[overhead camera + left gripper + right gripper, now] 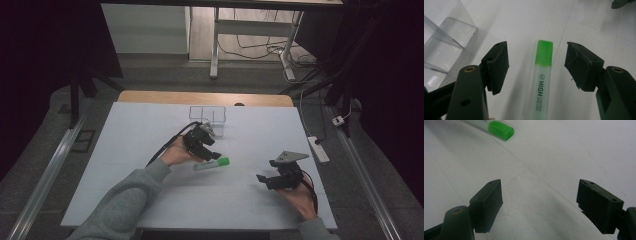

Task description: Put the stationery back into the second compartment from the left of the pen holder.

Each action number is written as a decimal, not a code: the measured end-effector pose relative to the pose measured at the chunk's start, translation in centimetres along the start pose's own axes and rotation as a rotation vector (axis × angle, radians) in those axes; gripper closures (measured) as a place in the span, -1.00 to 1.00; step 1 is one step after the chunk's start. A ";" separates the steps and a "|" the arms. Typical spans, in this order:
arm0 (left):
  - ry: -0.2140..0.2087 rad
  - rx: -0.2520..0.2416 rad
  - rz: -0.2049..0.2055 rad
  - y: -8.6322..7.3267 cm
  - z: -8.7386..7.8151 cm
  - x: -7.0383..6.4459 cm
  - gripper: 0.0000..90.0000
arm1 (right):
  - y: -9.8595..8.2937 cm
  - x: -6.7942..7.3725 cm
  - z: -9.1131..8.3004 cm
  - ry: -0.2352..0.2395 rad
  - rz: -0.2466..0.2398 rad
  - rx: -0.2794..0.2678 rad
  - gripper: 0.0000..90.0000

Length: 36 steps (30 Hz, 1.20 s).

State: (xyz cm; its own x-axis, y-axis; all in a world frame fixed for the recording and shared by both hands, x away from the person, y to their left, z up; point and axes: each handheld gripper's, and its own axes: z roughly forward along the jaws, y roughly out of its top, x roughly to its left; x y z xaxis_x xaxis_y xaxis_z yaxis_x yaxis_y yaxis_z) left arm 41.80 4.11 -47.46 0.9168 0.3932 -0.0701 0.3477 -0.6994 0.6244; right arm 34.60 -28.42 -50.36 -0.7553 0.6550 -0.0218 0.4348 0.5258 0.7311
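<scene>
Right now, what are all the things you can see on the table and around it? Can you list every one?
highlighter: one, clear body with green cap, lying flat mid-table between the left gripper's open jaws
clear box: one, see-through with compartments, at the table's far edge
table: one, white top with a wooden strip at the far side
power strip: one, white, on the floor right of the table
white frame: one, on the floor beyond the table, cables beside it
left gripper: one, black, open, over the highlighter
right gripper: one, black, open, above bare table to the right
sleeve: grey, on the left arm
</scene>
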 end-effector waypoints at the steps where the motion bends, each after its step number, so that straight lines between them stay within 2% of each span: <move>1: -0.004 0.005 0.001 0.1 0.2 0.0 -0.22 | 0.0 0.0 0.0 0.000 0.000 0.001 -0.55; 10: -0.048 0.060 0.013 1.4 2.7 -0.1 -0.23 | 0.0 0.1 -0.1 -0.003 -0.002 0.004 -0.55; 16: -0.059 0.114 0.028 1.9 4.4 -0.3 -0.23 | 0.0 0.2 -0.2 -0.002 -0.003 0.001 -0.55; 20: -0.051 0.149 0.032 1.9 5.1 -0.2 -0.23 | -0.1 0.2 -0.1 -0.001 -0.009 0.001 -0.55; 25: -0.050 0.158 0.036 1.9 5.5 -0.4 -0.21 | -0.1 0.2 -0.2 -0.003 -0.008 0.002 -0.55; 27: -0.043 0.171 0.060 2.0 5.7 -0.6 -0.18 | -0.1 0.2 -0.1 -0.003 -0.008 0.003 -0.55; 34: -0.028 0.195 0.084 2.2 6.4 -0.9 0.00 | -0.1 0.2 -0.1 -0.004 -0.007 0.005 -0.55; 36: -0.019 0.198 0.086 2.1 6.3 -0.9 0.12 | -0.1 0.2 -0.1 -0.003 -0.005 0.005 -0.55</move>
State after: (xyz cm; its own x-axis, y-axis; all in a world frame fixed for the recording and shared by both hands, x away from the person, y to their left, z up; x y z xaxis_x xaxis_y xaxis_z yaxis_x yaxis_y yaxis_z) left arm 42.95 -1.49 -50.93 0.9477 0.3167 -0.0389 0.2978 -0.8344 0.4638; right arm 34.37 -28.41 -50.38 -0.7560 0.6540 -0.0274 0.4339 0.5319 0.7272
